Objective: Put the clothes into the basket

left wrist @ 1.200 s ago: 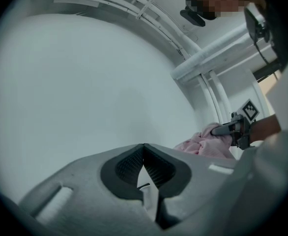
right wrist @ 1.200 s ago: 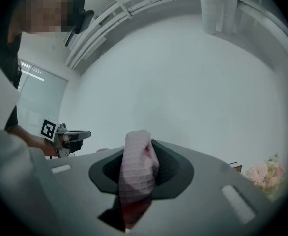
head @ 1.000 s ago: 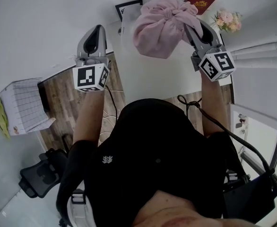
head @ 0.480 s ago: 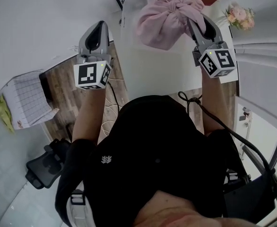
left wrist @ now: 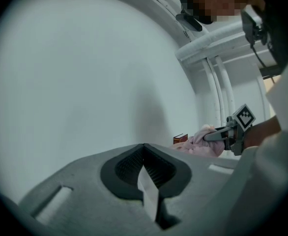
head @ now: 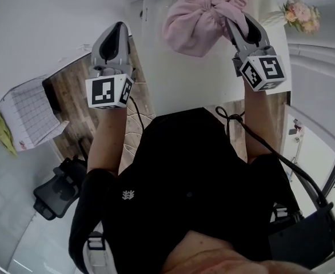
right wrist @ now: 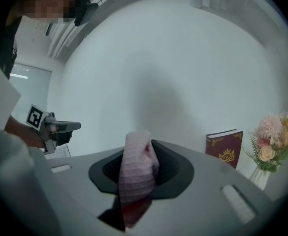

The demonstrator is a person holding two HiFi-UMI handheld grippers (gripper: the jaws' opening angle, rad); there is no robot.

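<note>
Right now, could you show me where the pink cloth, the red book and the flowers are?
pink cloth (head: 193, 24), head view, the middle of the hanging bundle.
red book (right wrist: 224, 149), right gripper view, its front cover.
flowers (right wrist: 271, 134), right gripper view, the pink blooms.

Pink cloth — maroon, gold-crested book.

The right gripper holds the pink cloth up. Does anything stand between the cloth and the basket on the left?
Possibly. In the head view the left gripper, shut and empty, sits on the line from the pink cloth, clamped in the right gripper, to the white basket at lower left. Their relative heights are unclear.
</note>
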